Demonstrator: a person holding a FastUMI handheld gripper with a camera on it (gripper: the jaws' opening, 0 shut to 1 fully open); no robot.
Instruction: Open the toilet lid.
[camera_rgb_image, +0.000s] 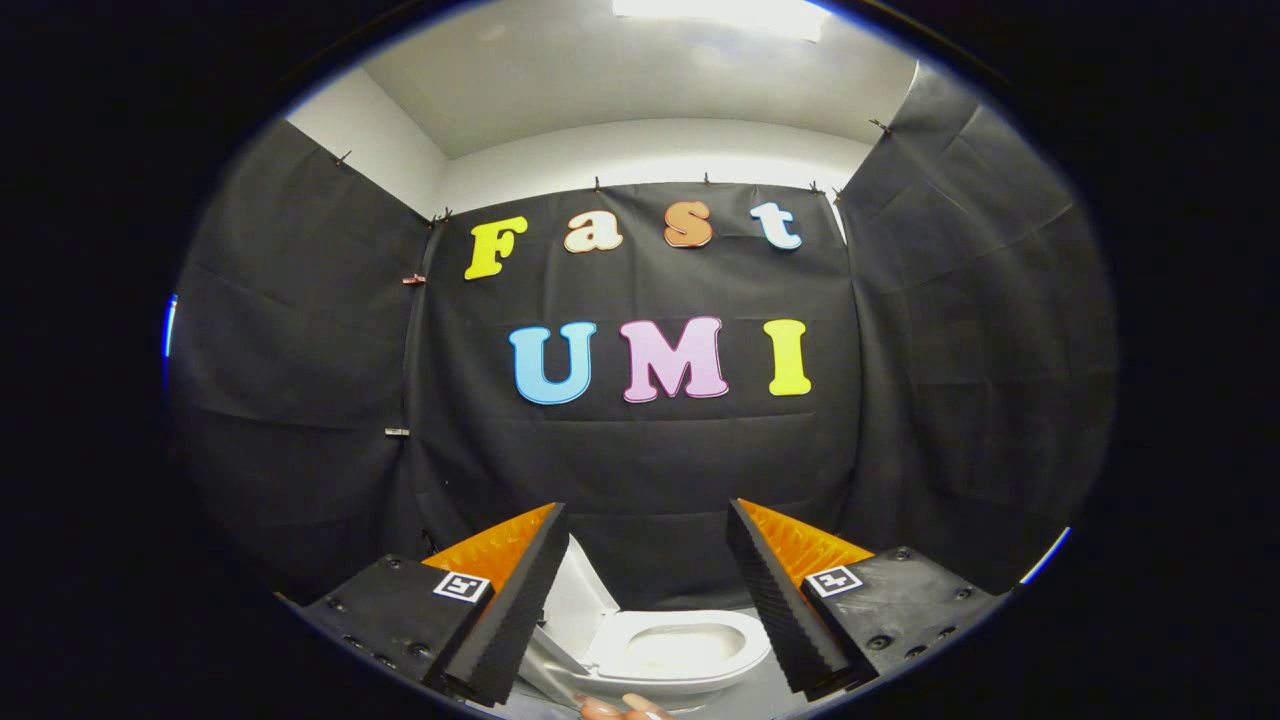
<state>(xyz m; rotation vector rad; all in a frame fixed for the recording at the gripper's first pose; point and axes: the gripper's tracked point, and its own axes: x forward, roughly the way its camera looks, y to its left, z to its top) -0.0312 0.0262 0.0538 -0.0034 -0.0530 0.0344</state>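
The toilet lid (578, 600) stands raised beside the left finger, above the white toilet bowl (690, 650) lying between the gripper (645, 600) jaws, which are spread wide and grasp nothing.

Claw (645, 590) camera faces booth wall, toilet (690, 650) near below.

The left finger (505, 610) of the tool (645, 600) covers the left part of the raised toilet lid (582, 600), so its hinge cannot be seen. The right finger (775, 600) hides the right end of the seat (690, 650). At the bottom centre of the frame, fingertips of a hand (620, 708) are cut off by the edge.
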